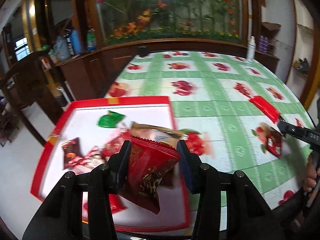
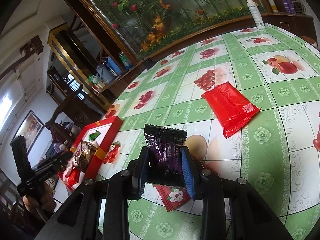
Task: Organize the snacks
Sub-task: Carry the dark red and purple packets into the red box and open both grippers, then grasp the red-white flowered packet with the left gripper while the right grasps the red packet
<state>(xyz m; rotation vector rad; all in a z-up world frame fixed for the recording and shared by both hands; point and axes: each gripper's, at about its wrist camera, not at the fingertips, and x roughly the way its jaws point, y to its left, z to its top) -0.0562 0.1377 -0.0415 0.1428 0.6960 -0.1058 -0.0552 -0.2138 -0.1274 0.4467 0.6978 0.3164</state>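
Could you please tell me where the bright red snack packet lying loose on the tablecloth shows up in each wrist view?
Left wrist view: the bright red packet lies at the right, on the tablecloth, well beyond the red tray.
Right wrist view: the same packet lies right of centre, beyond the right gripper.
Shared landmark: the white spray bottle at the table's far edge.

left wrist: close above the red tray (image 1: pixel 122 100), looking down and across the desk (image 1: pixel 220 108) to the flower cabinet (image 1: pixel 170 10) | right wrist: low over desk centre, tilted, same cabinet | shared: tray, red flat packet (image 2: pixel 230 108), spray bottle (image 2: pixel 256 10), each other's gripper
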